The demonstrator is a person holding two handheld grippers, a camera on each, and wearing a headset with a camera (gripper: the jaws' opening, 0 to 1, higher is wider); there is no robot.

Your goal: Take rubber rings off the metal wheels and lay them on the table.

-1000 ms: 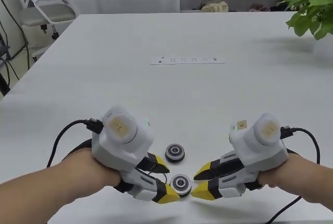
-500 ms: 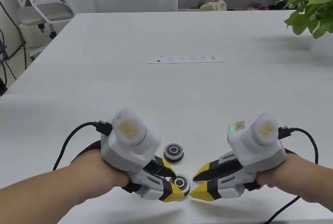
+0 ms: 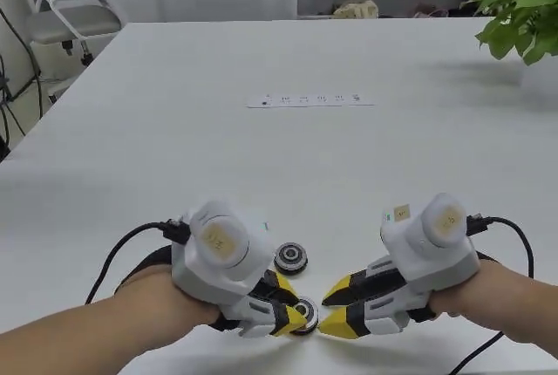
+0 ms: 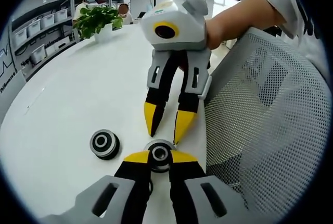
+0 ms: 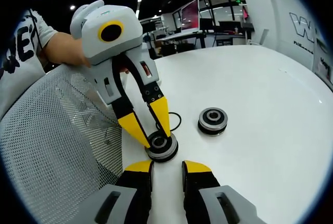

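Left claw (image 4: 160, 157): clamped on the near wheel (image 5: 162, 146), one tip each side.
Right claw (image 5: 167, 168): slightly apart, empty, tips just short of that wheel.
Near wheel: flat on the worktop (image 3: 349, 166), axle up.
Far wheel (image 4: 104, 144): beside the left claw, flat.

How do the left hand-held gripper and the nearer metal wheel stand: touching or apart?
Touching. In the left gripper view the left hand-held gripper has its two yellow tips pressed against opposite sides of the nearer metal wheel, with no gap.
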